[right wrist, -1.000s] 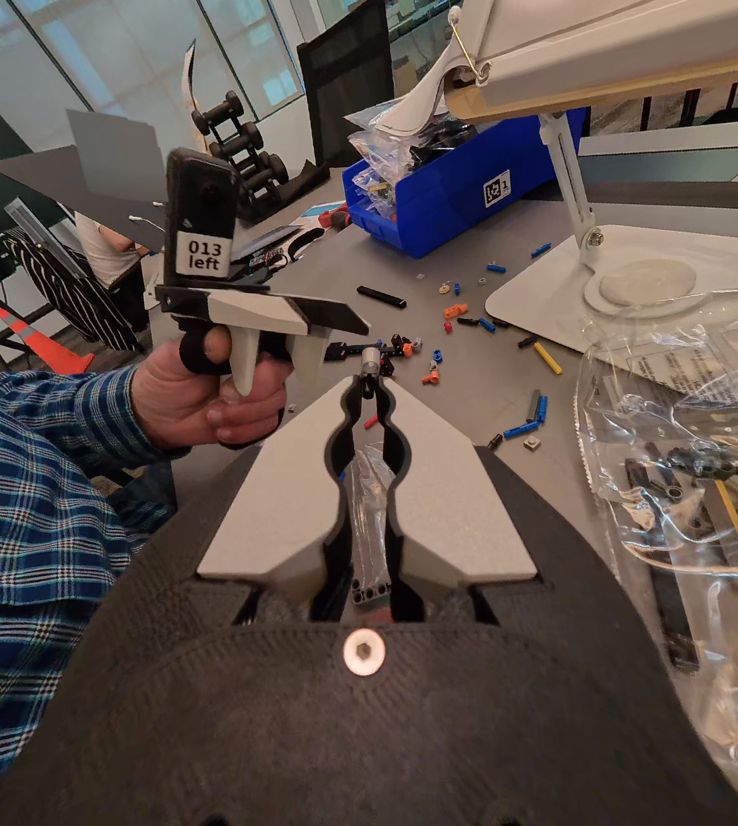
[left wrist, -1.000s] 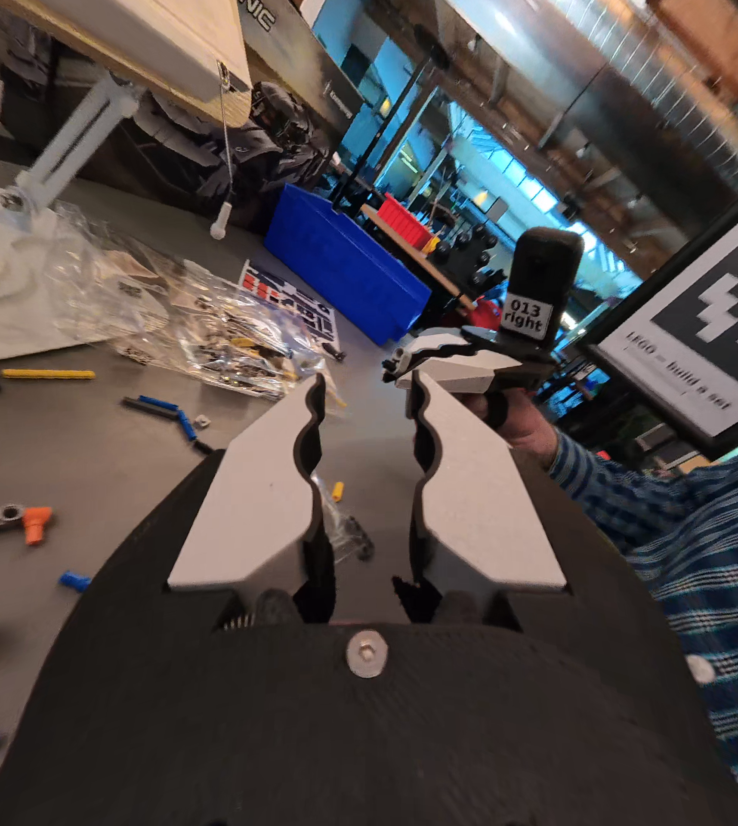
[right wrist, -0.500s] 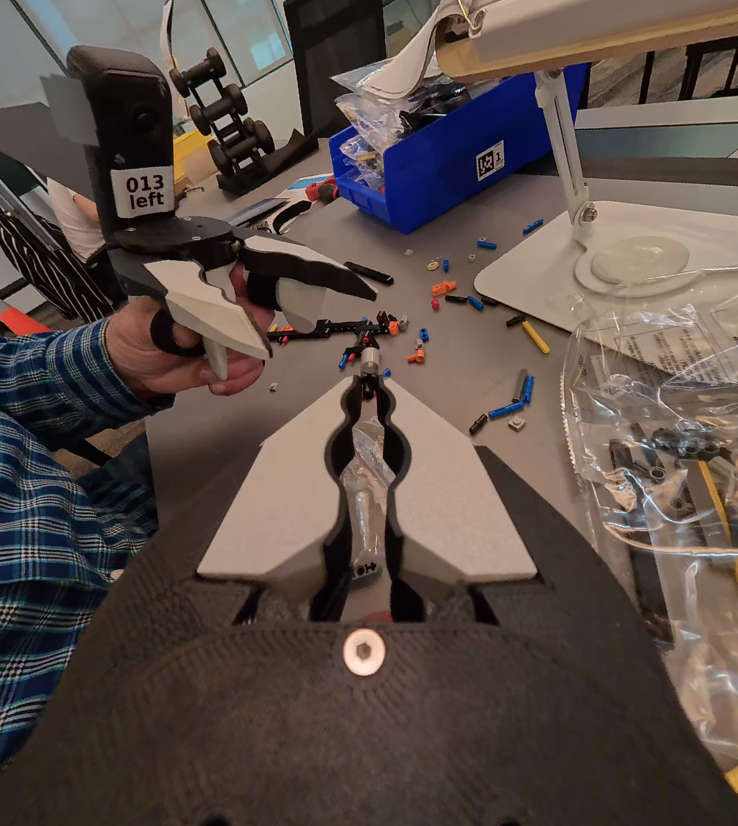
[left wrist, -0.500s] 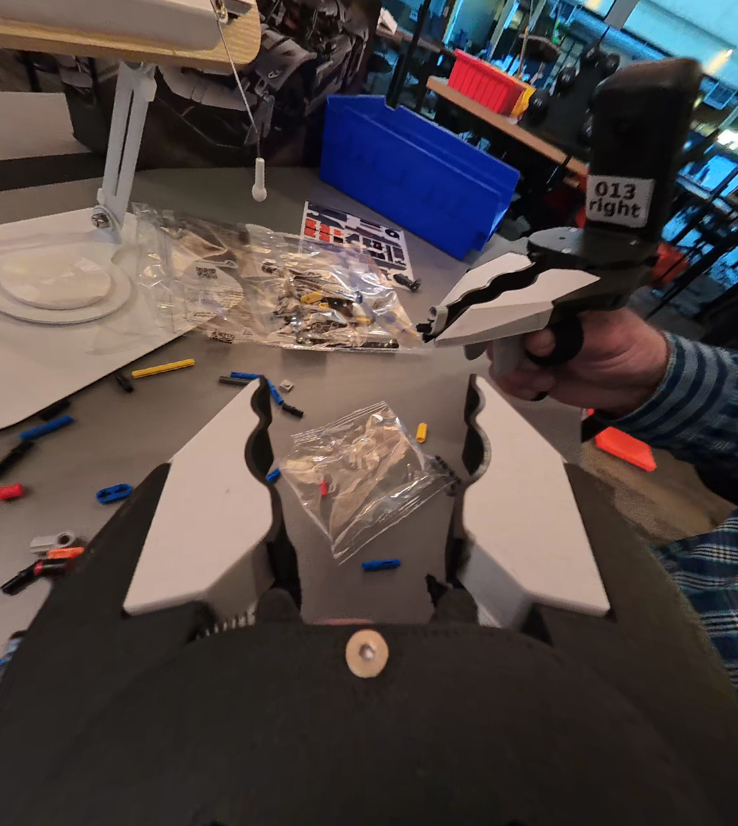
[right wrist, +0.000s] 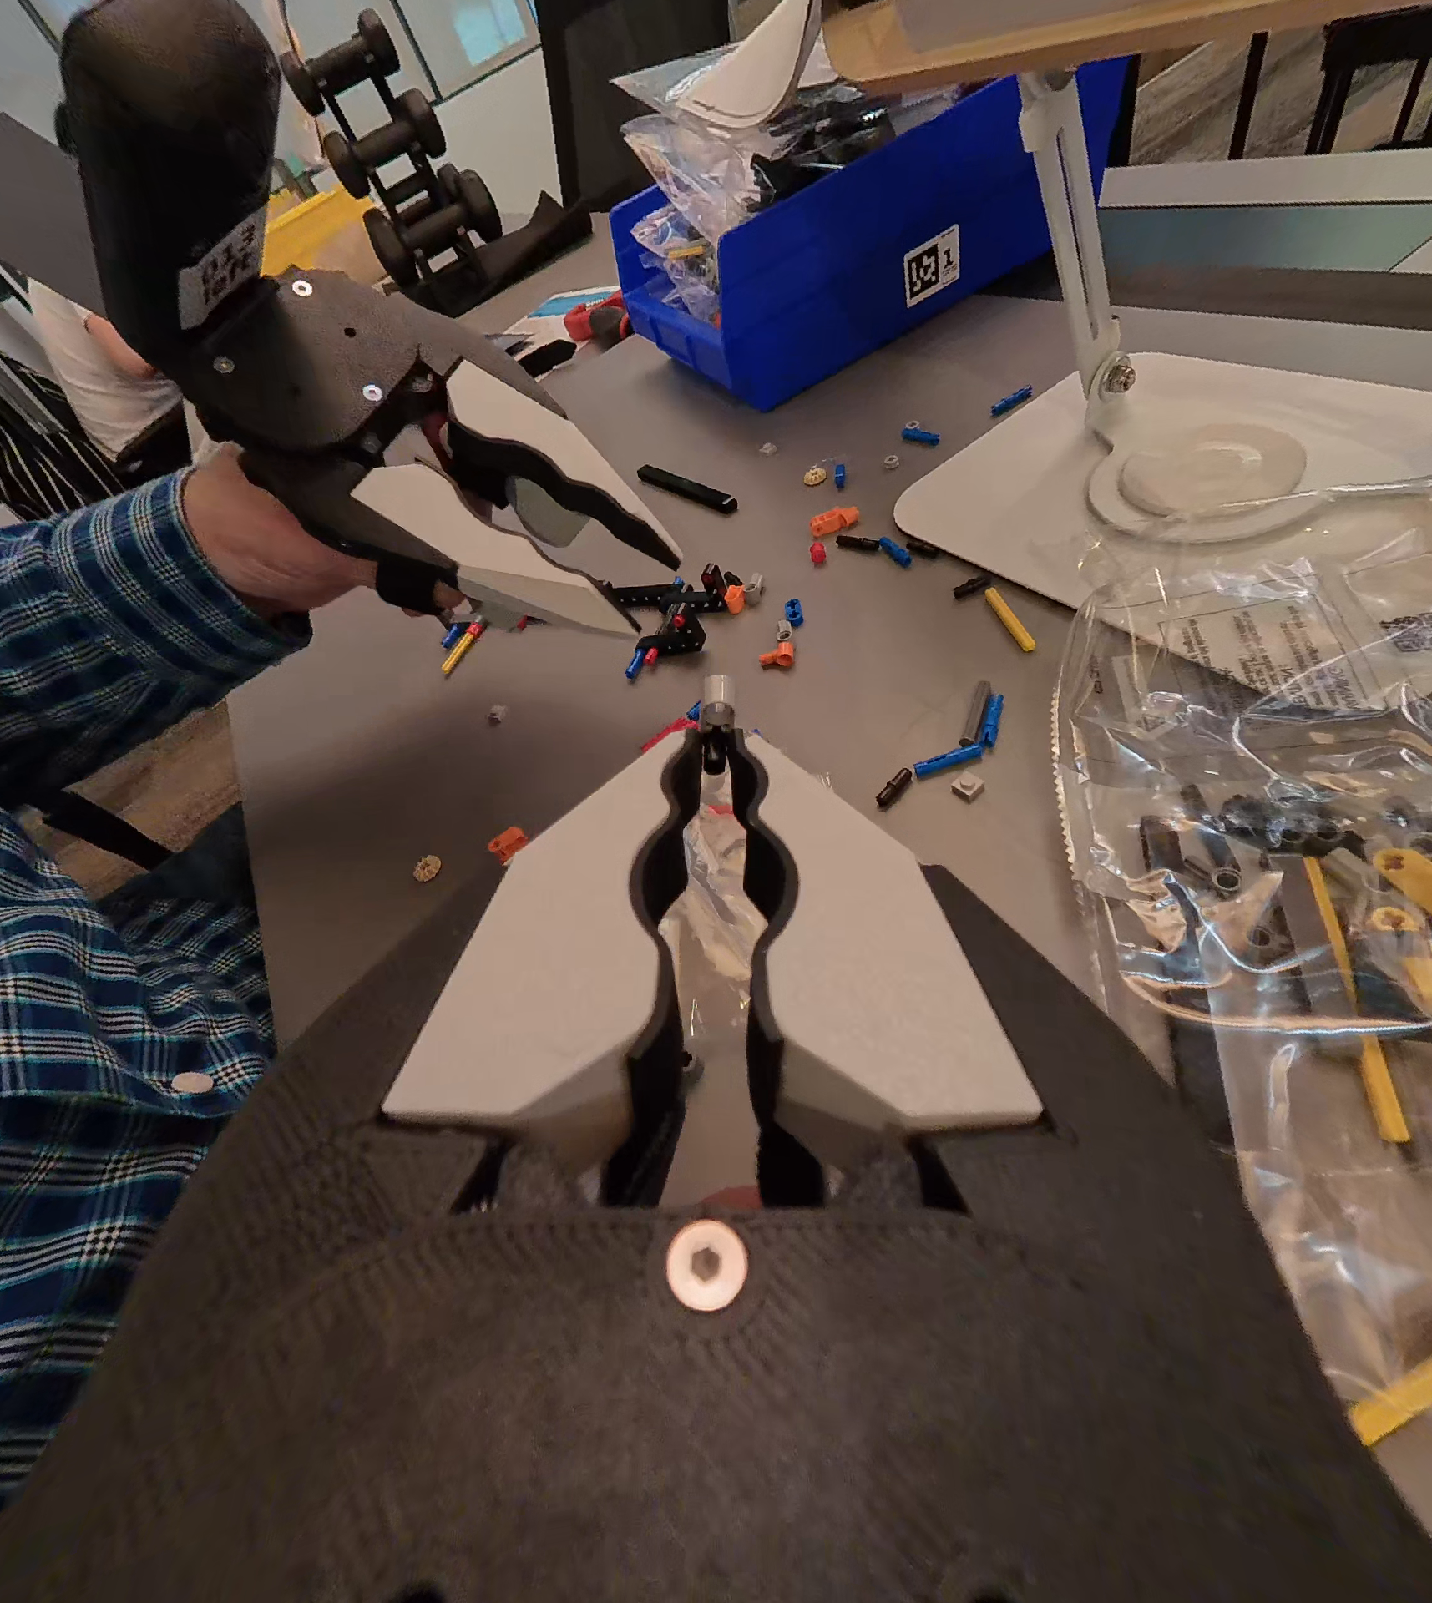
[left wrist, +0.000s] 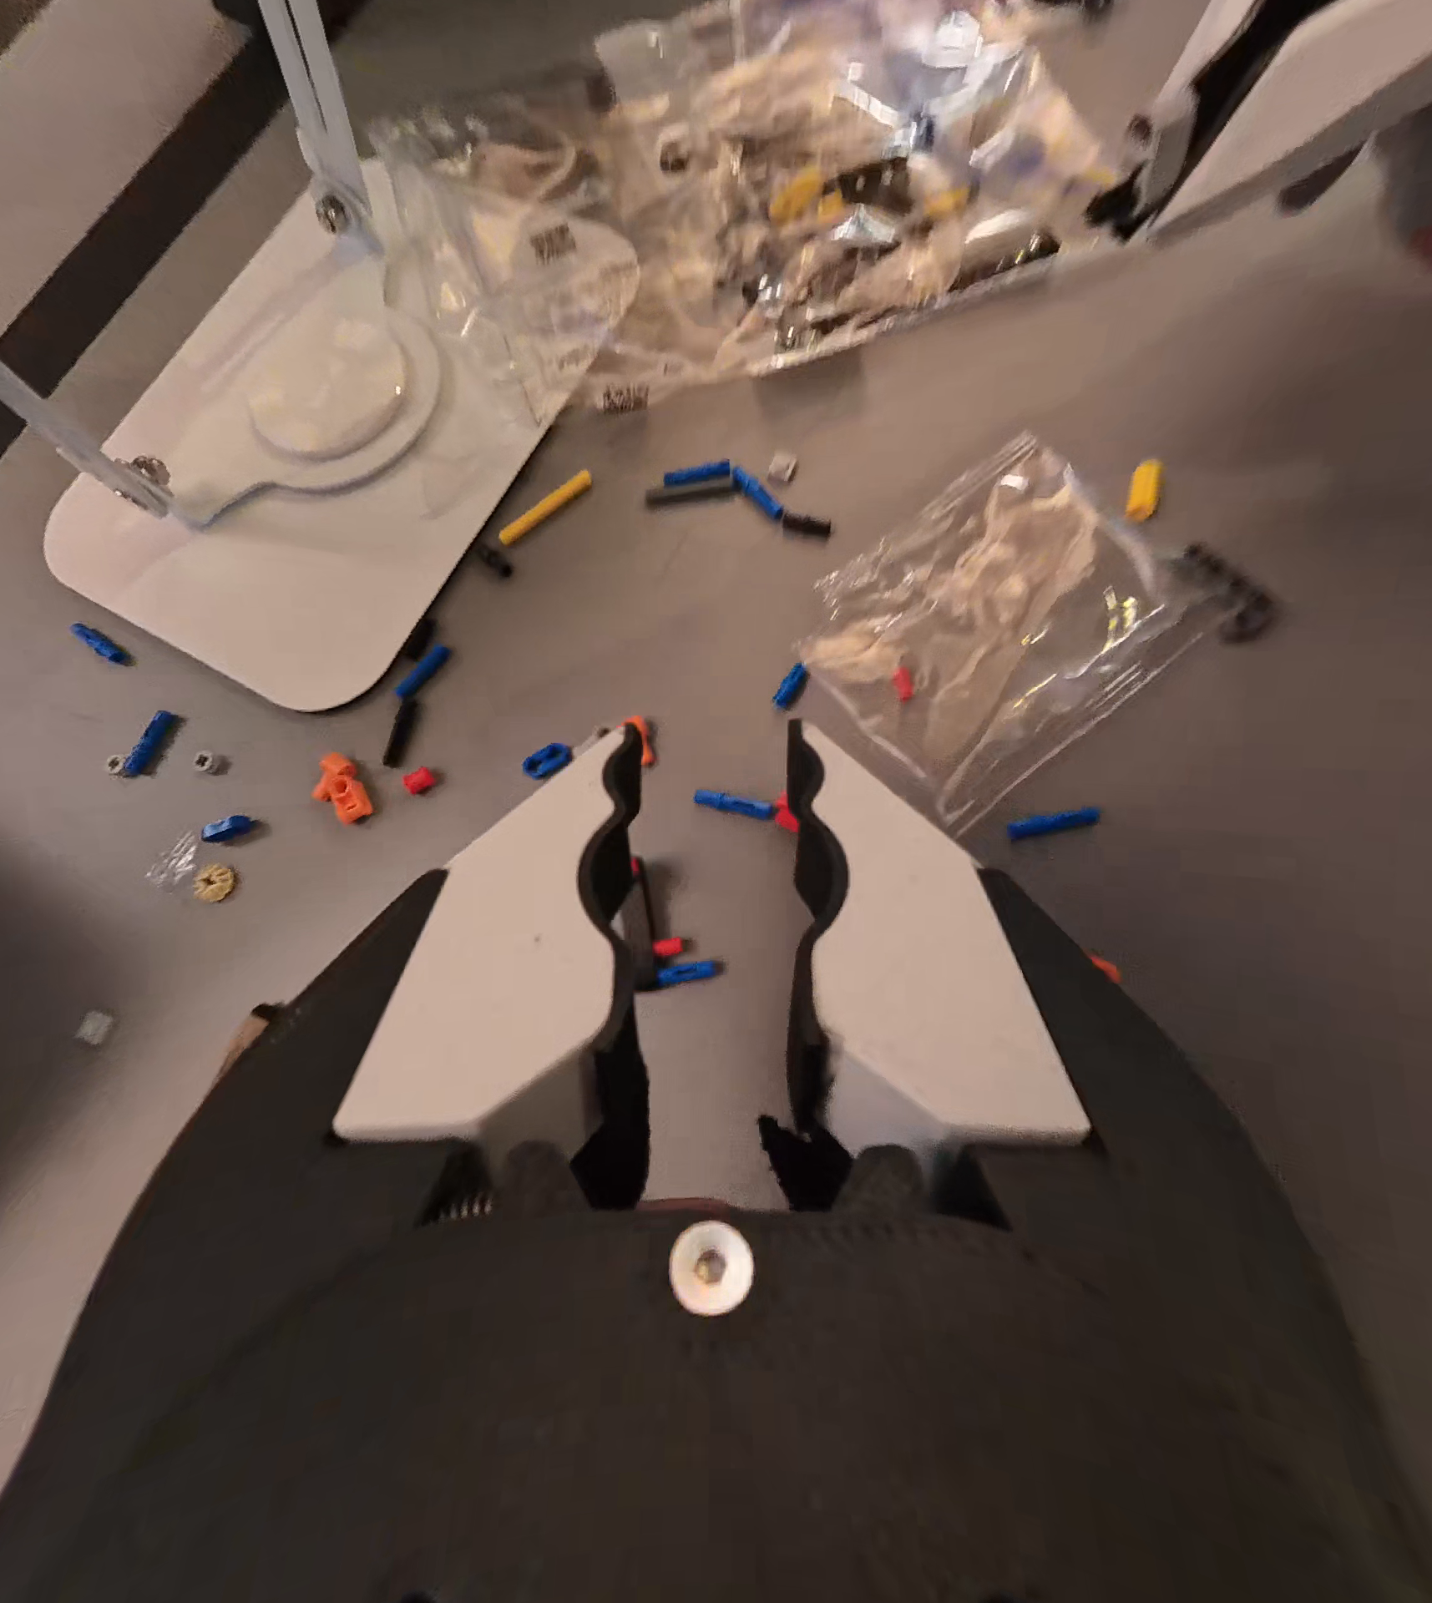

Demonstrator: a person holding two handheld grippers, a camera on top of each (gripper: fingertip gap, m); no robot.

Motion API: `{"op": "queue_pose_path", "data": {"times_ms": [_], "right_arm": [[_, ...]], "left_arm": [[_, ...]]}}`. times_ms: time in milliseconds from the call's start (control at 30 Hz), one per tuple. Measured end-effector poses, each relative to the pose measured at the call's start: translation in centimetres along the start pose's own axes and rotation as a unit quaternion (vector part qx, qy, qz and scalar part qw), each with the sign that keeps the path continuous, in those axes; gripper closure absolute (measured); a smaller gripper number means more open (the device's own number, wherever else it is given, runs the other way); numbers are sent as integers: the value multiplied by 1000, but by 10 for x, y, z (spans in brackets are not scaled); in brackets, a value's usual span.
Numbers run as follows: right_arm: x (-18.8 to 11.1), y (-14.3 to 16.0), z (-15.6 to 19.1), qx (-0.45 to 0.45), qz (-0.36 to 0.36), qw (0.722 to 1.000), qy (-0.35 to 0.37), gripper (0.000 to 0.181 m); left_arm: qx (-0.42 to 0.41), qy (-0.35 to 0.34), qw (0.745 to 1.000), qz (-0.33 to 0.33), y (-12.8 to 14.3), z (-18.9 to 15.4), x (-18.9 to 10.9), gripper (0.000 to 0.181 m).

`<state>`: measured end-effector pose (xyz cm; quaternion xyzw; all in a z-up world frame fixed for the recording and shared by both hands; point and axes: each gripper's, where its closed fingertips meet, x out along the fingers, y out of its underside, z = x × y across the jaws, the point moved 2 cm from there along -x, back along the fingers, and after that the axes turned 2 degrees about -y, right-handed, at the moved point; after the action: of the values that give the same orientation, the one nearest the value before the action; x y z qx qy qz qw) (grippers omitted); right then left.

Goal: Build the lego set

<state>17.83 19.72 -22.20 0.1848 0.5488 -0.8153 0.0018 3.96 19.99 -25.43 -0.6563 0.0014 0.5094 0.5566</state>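
Note:
My left gripper [left wrist: 712, 736] is open and empty, tilted down over the grey table [left wrist: 1215, 867]. A blue pin [left wrist: 731, 803] and a red piece [left wrist: 784, 813] lie just past its tips, and more small pins [left wrist: 682, 961] lie between its fingers. The left gripper also shows in the right wrist view [right wrist: 656, 594], above a black partial assembly [right wrist: 677, 607]. My right gripper [right wrist: 716, 748] is shut on a small grey-and-black piece [right wrist: 717, 704] that sticks out of its tips, held above the table. A small clear bag [left wrist: 998, 624] lies to the right.
A large clear bag of parts [right wrist: 1302, 824] lies on the right. A white stand base [left wrist: 296, 486] and a blue bin [right wrist: 825, 260] are farther back. Loose blue, orange, yellow and black pieces are scattered over the table. A person's plaid sleeve [right wrist: 44, 867] is at the left. There is about 12 centimeters between the tips of the two grippers. The right gripper is farther from the white stand base [left wrist: 296, 486], some 25 centimeters, than the left, some 20 centimeters.
My left gripper has swung down from level to point at the table over the loose pieces, and its jaws have narrowed. My right gripper has kept its hold on the small piece.

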Motion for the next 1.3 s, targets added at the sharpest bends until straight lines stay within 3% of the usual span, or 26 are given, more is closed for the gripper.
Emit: {"op": "queue_pose_path", "data": {"times_ms": [200,400,733,1167,1300], "right_arm": [[1,2,-1,0,4,1000,0,177],[1,3,0,1,5,1000,-4,177],[0,3,-1,7,2,1000,-10,177],[-4,3,-6,24,-8,1000,-17,177],[-5,3,-7,27,-10,999,-16,177]], "left_arm": [[2,-12,999,34,2,11,10,159],[105,-20,989,101,4,19,30,165],[302,104,932,173,12,20,52,164],[386,204,872,222,24,28,58,166],[390,214,869,216,25,28,60,173]]}}
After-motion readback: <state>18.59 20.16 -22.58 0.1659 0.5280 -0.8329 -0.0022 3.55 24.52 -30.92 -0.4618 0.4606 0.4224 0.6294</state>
